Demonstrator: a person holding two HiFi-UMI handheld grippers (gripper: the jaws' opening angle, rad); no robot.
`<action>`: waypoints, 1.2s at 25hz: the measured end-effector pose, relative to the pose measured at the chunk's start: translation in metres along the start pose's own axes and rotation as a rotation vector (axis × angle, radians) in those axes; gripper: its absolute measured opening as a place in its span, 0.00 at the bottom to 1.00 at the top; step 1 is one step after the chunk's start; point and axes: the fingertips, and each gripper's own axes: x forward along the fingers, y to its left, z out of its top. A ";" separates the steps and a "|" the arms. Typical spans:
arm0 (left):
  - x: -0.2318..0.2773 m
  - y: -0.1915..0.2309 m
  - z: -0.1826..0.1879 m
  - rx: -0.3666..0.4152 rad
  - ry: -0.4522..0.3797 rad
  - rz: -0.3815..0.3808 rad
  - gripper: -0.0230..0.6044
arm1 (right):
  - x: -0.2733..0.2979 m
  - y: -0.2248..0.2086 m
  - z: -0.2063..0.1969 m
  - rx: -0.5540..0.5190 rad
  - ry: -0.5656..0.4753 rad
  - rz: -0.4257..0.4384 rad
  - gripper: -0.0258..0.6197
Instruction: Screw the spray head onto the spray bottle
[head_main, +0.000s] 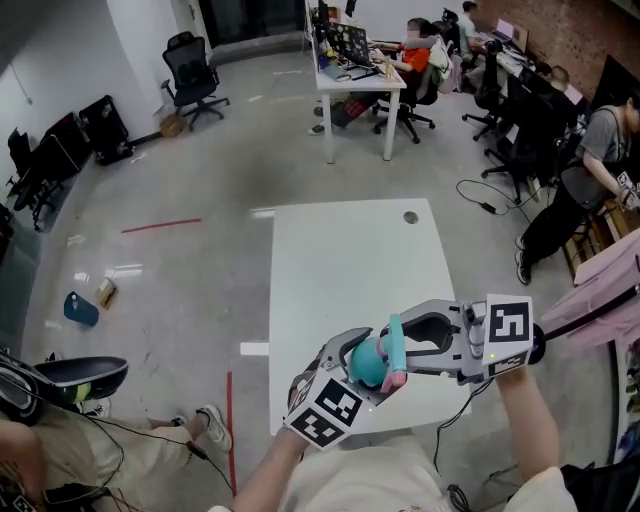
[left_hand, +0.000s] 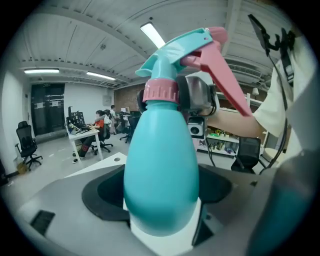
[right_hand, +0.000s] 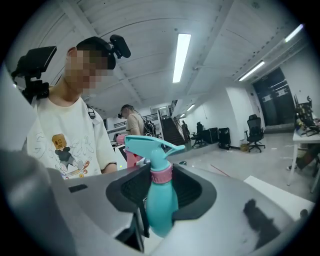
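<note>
The left tongs clamp the bottle steady while the right tongs grip the pink collar, presumably to tighten the spray head.

The white table stands on grey floor, a round grommet near its far edge.
</note>
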 end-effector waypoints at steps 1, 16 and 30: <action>0.000 0.002 -0.001 -0.008 -0.002 0.009 0.68 | 0.001 -0.002 0.000 0.010 -0.003 -0.012 0.25; -0.006 0.034 -0.001 -0.131 -0.037 0.233 0.68 | 0.013 -0.027 0.008 0.038 -0.026 -0.458 0.25; -0.019 0.024 -0.021 0.063 0.051 0.073 0.68 | -0.012 0.014 0.018 -0.282 0.401 -0.282 0.42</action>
